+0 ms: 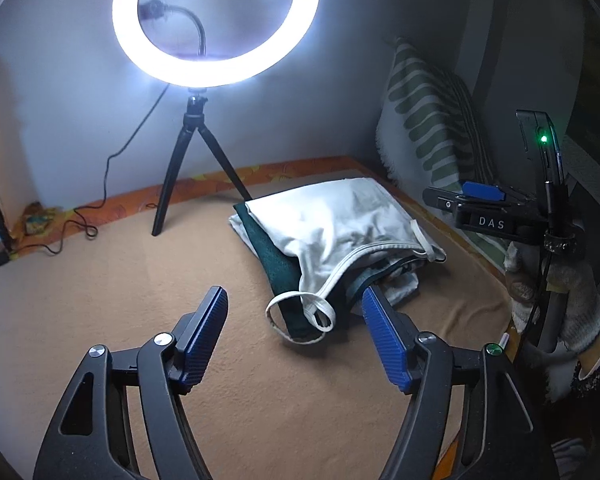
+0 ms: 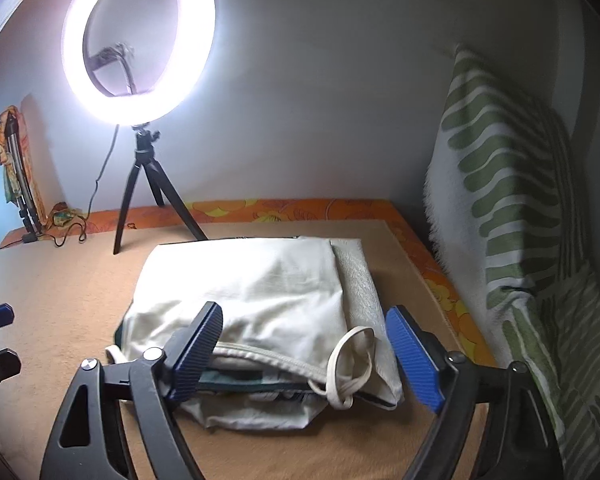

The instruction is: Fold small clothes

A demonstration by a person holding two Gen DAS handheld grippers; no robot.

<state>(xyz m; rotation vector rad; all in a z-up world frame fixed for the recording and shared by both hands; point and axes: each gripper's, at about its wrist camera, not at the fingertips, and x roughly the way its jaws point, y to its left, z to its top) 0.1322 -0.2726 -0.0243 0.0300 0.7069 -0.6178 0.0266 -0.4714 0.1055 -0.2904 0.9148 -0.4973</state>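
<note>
One stack of small clothes [image 1: 340,236] lies on the tan blanket [image 1: 100,300], right of centre in the left wrist view and at lower centre in the right wrist view. At least three layers can be told apart: a white garment [image 2: 252,292] on top with a corded, looped edge, a dark green piece [image 1: 280,268] under it, and a pale piece at the bottom; whether more lie inside cannot be told.

One lit ring light [image 1: 216,20] stands on one black tripod [image 1: 192,160] in the upper left of both views, with one cable [image 1: 112,168] trailing down to the blanket. One cushion [image 2: 512,216] with green stripes leans at the right edge. An orange flowered border [image 2: 292,208] runs along the far side of the blanket.

Two grippers are in view. The left gripper [image 1: 296,340] fills the bottom of its own view, with its two blue pads [image 1: 204,340] spread wide and nothing between them but the bare blanket; its right pad stands just beside the near edge of the stack, and contact cannot be told. The right gripper [image 2: 304,356] is spread wider, its pads flanking the near end of the stack, where the white cord loop [image 2: 352,364] lies between them. The pads do not press on the cloth, so it holds nothing. In the left wrist view, that same tool shows at the right edge, carried by a gloved hand [image 1: 560,300].
</note>
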